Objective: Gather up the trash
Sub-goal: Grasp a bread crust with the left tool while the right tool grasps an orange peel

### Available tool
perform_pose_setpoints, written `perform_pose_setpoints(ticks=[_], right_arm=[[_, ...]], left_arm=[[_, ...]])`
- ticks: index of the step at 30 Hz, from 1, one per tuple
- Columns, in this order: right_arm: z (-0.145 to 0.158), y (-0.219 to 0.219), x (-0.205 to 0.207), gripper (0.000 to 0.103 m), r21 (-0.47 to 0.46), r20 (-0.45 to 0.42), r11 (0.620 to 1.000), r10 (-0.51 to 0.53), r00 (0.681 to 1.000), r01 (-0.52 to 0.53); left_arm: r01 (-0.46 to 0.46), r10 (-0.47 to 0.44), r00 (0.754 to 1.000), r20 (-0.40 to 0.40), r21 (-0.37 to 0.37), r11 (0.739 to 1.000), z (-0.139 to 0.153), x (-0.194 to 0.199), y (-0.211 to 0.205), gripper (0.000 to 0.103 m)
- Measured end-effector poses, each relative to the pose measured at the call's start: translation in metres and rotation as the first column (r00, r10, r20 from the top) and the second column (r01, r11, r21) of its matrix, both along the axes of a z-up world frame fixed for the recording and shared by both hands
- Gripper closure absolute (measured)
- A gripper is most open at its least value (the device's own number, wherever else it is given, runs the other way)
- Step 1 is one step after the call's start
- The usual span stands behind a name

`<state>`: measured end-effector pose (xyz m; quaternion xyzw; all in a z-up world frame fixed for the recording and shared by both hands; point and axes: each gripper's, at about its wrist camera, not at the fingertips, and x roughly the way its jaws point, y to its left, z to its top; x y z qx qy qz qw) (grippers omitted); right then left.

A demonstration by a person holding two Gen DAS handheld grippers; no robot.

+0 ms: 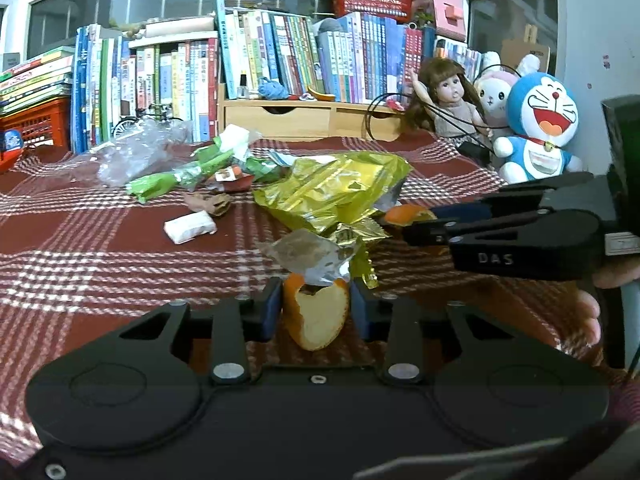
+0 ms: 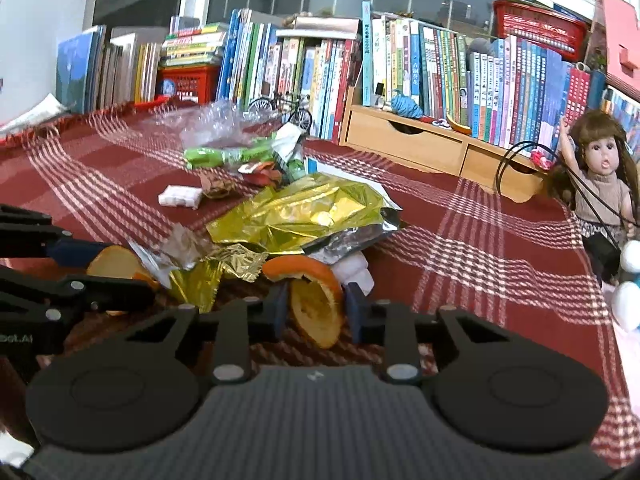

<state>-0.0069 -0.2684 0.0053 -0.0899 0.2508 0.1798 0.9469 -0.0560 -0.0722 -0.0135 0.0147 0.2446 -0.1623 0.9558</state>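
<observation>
Trash lies on a red plaid tablecloth (image 1: pixel 100 264). My left gripper (image 1: pixel 316 300) is shut on a piece of orange peel (image 1: pixel 318 320), white pith toward the camera. In the right wrist view it enters from the left (image 2: pixel 120 276). My right gripper (image 2: pixel 316 304) is shut on another curled orange peel (image 2: pixel 316 308); in the left wrist view it reaches in from the right (image 1: pixel 394 224). Between them sit a crumpled gold foil bag (image 1: pixel 336 192) and a silvery wrapper (image 1: pixel 308 256). Farther back lie a white tissue packet (image 1: pixel 190 228), green wrappers (image 1: pixel 180 176) and clear plastic (image 1: pixel 132 152).
Rows of books and a wooden drawer shelf (image 1: pixel 296 120) line the back edge. A doll (image 1: pixel 448 100) and a blue plush toy (image 1: pixel 540 128) sit at the far right. A hand (image 1: pixel 588 320) holds the right gripper. A red crate (image 1: pixel 36 124) stands at the back left.
</observation>
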Motion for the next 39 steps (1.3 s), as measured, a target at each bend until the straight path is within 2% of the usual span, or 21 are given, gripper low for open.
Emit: perform_pose_setpoints(ticks=[2, 4, 8, 11, 13, 14, 15, 17, 18, 19, 22, 24, 26, 27, 28, 30, 31, 39], right_arm=[[0.002, -0.001, -0.004, 0.069, 0.019, 0.0, 1.0, -0.005, 1.0, 0.005], [0.001, -0.001, -0.008, 0.069, 0.032, -0.005, 0.999, -0.009, 1.0, 0.01], [-0.003, -0.002, -0.012, 0.069, 0.053, -0.025, 0.998, -0.028, 0.999, 0.03], [-0.008, -0.003, -0.012, 0.063, 0.066, -0.034, 0.997, -0.041, 0.999, 0.043], [-0.009, -0.005, -0.011, 0.036, 0.082, -0.035, 0.996, -0.037, 0.999, 0.039], [-0.009, -0.006, -0.011, 0.029, 0.104, -0.033, 0.994, -0.02, 0.999, 0.023], [-0.009, -0.008, -0.011, 0.016, 0.126, -0.029, 0.992, -0.01, 1.0, 0.013], [-0.008, -0.008, -0.01, 0.014, 0.125, -0.018, 0.992, -0.024, 1.0, 0.026], [-0.008, -0.008, -0.01, 0.014, 0.104, -0.013, 0.994, -0.031, 0.999, 0.032], [-0.009, -0.007, -0.009, 0.014, 0.081, -0.008, 0.996, -0.036, 0.999, 0.036], [-0.014, -0.006, -0.009, 0.016, 0.029, -0.015, 0.999, -0.025, 1.0, 0.025], [-0.018, -0.005, -0.012, 0.018, 0.011, -0.019, 1.0, 0.005, 1.0, -0.005], [-0.021, -0.002, -0.015, 0.022, -0.015, -0.021, 0.999, 0.029, 0.999, -0.029], [-0.021, 0.0, -0.016, 0.028, -0.026, -0.016, 0.999, 0.04, 0.999, -0.041], [-0.021, 0.001, -0.016, 0.044, -0.027, -0.013, 0.999, 0.044, 0.999, -0.045], [-0.019, 0.003, -0.014, 0.065, -0.012, -0.004, 0.999, 0.036, 0.999, -0.036], [-0.018, 0.003, -0.014, 0.068, -0.007, 0.01, 1.0, 0.028, 1.0, -0.028], [0.0, 0.0, -0.024, 0.07, 0.063, 0.048, 0.998, 0.017, 0.999, -0.021]], left_arm=[[0.003, -0.003, 1.0, 0.003, 0.018, 1.0, 0.0, -0.002, 0.002, 0.067], [0.005, -0.005, 1.0, -0.01, 0.033, 0.999, -0.004, -0.003, 0.003, 0.057], [-0.046, 0.046, 0.999, -0.001, 0.024, 0.999, -0.016, -0.009, 0.006, 0.023], [-0.004, 0.004, 0.999, 0.038, 0.003, 1.0, -0.023, -0.015, 0.008, 0.022], [0.002, -0.002, 0.999, 0.033, 0.004, 1.0, -0.024, -0.015, 0.005, 0.022], [0.003, -0.003, 0.999, 0.032, 0.012, 1.0, -0.023, -0.013, 0.003, 0.022], [0.003, -0.004, 0.999, 0.034, 0.02, 1.0, -0.023, -0.011, 0.002, 0.025], [-0.007, 0.006, 0.999, 0.034, 0.035, 0.999, -0.022, -0.007, 0.0, 0.034], [-0.011, 0.01, 1.0, 0.029, 0.036, 0.999, -0.022, -0.004, 0.0, 0.044], [-0.019, 0.018, 1.0, 0.025, 0.039, 0.999, -0.022, -0.002, 0.0, 0.05], [-0.014, 0.013, 0.999, 0.035, 0.04, 0.999, -0.02, -0.002, 0.001, 0.058], [-0.006, 0.003, 0.998, 0.057, 0.052, 0.999, -0.017, -0.004, 0.001, 0.068], [-0.001, -0.002, 0.998, 0.06, 0.05, 0.999, -0.015, -0.005, 0.002, 0.07], [0.0, -0.003, 0.998, 0.055, 0.046, 0.999, -0.014, -0.004, 0.003, 0.071], [-0.001, -0.001, 0.999, 0.049, 0.041, 0.999, -0.013, -0.003, 0.004, 0.071], [-0.012, 0.01, 0.999, 0.049, 0.033, 0.999, -0.009, -0.001, 0.007, 0.072], [-0.02, 0.018, 0.999, 0.051, 0.03, 0.999, -0.008, -0.001, 0.009, 0.072], [-0.056, 0.055, 0.996, 0.067, 0.011, 0.998, 0.009, 0.0, 0.025, 0.074]])
